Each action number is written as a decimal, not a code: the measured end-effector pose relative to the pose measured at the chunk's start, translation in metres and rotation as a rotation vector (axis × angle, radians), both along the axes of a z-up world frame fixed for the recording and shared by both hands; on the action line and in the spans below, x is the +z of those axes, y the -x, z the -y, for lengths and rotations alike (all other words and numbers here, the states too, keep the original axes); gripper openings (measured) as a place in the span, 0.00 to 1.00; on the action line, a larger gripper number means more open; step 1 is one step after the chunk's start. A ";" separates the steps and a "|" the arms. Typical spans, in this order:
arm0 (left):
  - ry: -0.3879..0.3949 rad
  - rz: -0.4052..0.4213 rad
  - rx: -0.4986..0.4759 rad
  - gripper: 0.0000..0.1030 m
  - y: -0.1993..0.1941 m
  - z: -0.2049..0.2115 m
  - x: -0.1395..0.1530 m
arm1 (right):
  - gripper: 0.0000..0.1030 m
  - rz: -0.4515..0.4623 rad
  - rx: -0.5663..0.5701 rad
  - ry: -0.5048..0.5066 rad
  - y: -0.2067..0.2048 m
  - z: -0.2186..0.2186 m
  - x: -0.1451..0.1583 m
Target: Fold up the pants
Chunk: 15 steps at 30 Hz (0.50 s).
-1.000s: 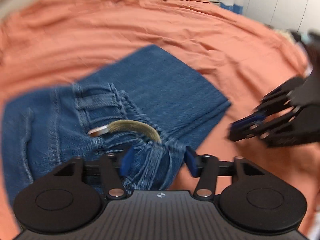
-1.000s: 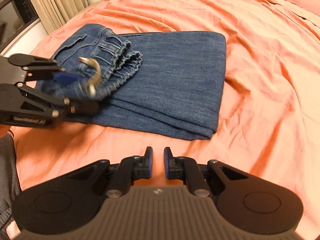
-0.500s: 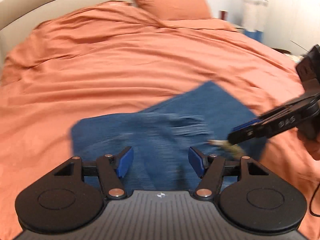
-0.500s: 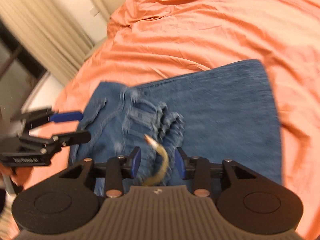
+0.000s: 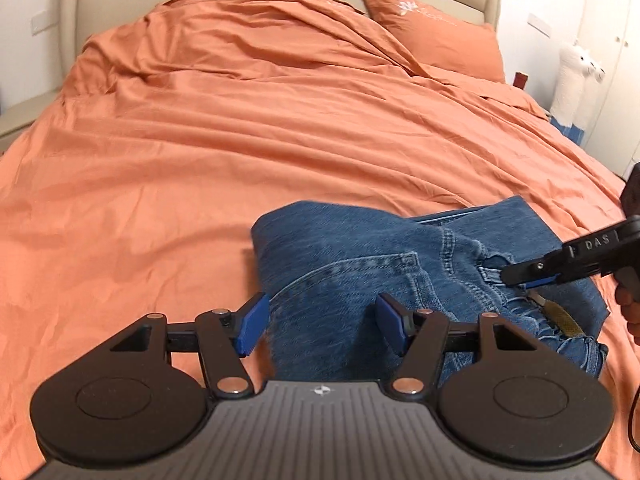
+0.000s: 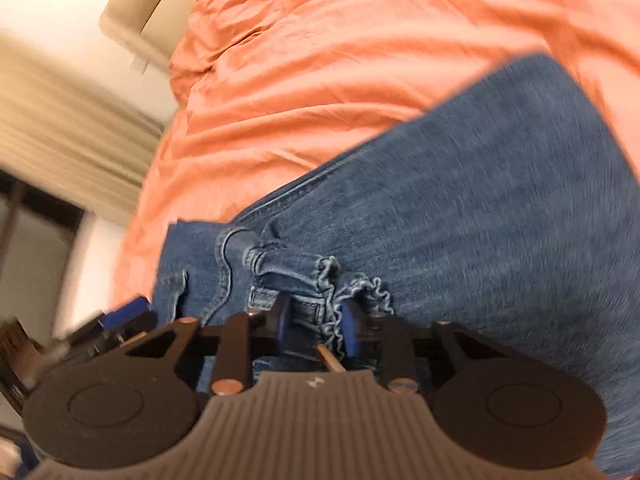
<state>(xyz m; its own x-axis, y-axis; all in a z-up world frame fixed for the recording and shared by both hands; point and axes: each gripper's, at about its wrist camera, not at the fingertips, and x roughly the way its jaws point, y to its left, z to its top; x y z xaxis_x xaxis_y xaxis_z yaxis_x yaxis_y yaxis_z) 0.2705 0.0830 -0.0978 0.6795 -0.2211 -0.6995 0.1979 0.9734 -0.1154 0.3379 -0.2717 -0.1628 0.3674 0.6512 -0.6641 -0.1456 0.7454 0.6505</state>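
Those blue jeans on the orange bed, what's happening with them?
A person is folding the jeans on the orange bed with a gripper in each hand. The right gripper has just been closing around the ruffled waistband; whether its pads press yet can't be told. The left gripper is open over the fold and holds nothing. The jeans are folded over but bunched at the waist, not neat yet.
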 end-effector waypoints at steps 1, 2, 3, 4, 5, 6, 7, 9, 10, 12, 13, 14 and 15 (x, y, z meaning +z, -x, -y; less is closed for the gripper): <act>0.008 -0.001 0.012 0.70 0.002 -0.003 0.000 | 0.15 0.040 0.021 0.047 0.002 -0.008 0.009; 0.011 -0.001 0.025 0.70 0.003 -0.005 0.001 | 0.13 0.075 0.041 0.087 0.004 -0.014 0.019; 0.011 0.001 0.039 0.70 0.005 -0.006 0.002 | 0.12 0.112 0.062 0.124 0.008 -0.021 0.030; 0.006 0.003 0.050 0.69 0.007 -0.007 0.004 | 0.11 0.157 0.085 0.158 0.012 -0.027 0.043; -0.007 0.006 0.062 0.68 0.009 -0.007 0.006 | 0.11 0.191 0.100 0.193 0.014 -0.033 0.056; -0.024 0.013 0.078 0.68 0.011 -0.007 0.009 | 0.10 0.220 0.112 0.219 0.017 -0.039 0.070; -0.037 0.022 0.087 0.66 0.012 -0.006 0.012 | 0.10 0.254 0.124 0.236 0.020 -0.044 0.086; -0.056 0.041 0.108 0.63 0.013 -0.007 0.021 | 0.10 0.307 0.142 0.258 0.023 -0.052 0.116; -0.061 0.048 0.117 0.62 0.013 -0.007 0.026 | 0.10 0.335 0.151 0.269 0.025 -0.056 0.133; -0.051 0.070 0.134 0.62 0.010 -0.008 0.039 | 0.09 0.391 0.159 0.295 0.028 -0.060 0.161; -0.037 0.082 0.141 0.62 0.009 -0.009 0.046 | 0.09 0.416 0.159 0.312 0.030 -0.061 0.174; -0.024 0.092 0.146 0.61 0.007 -0.008 0.052 | 0.09 0.433 0.153 0.323 0.030 -0.060 0.184; -0.011 0.102 0.152 0.61 0.005 -0.007 0.056 | 0.09 0.443 0.142 0.331 0.029 -0.058 0.193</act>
